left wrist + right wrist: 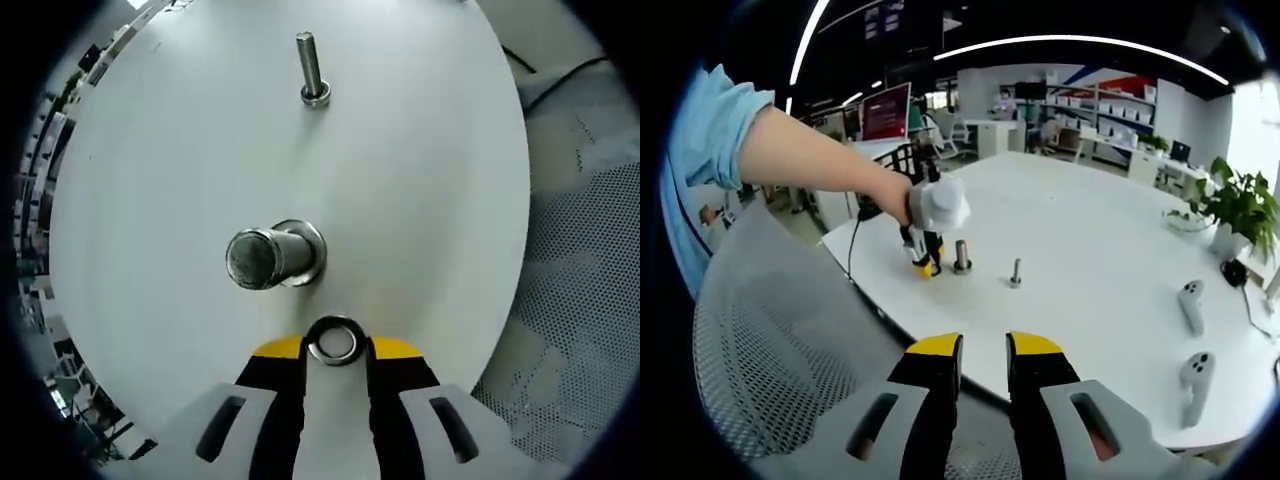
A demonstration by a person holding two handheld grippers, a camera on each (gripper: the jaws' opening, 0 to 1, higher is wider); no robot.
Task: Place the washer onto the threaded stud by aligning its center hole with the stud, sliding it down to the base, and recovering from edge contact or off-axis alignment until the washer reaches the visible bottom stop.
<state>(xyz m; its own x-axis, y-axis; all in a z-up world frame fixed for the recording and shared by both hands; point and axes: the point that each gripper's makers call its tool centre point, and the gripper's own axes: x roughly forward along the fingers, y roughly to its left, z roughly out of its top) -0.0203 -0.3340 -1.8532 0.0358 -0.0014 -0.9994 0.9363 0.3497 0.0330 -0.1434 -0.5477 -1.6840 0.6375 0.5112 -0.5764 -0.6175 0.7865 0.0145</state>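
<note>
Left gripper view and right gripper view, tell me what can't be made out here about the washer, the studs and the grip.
- Washer in the left gripper, left gripper view: the contact points sit under its rim, hidden.
- Large stud, left gripper view: seen end-on, so its threads and base stop are foreshortened.
- Small stud, right gripper view: too small to tell whether it carries a washer.
- Two white controllers, right gripper view: distorted near the edge, details unclear.
</note>
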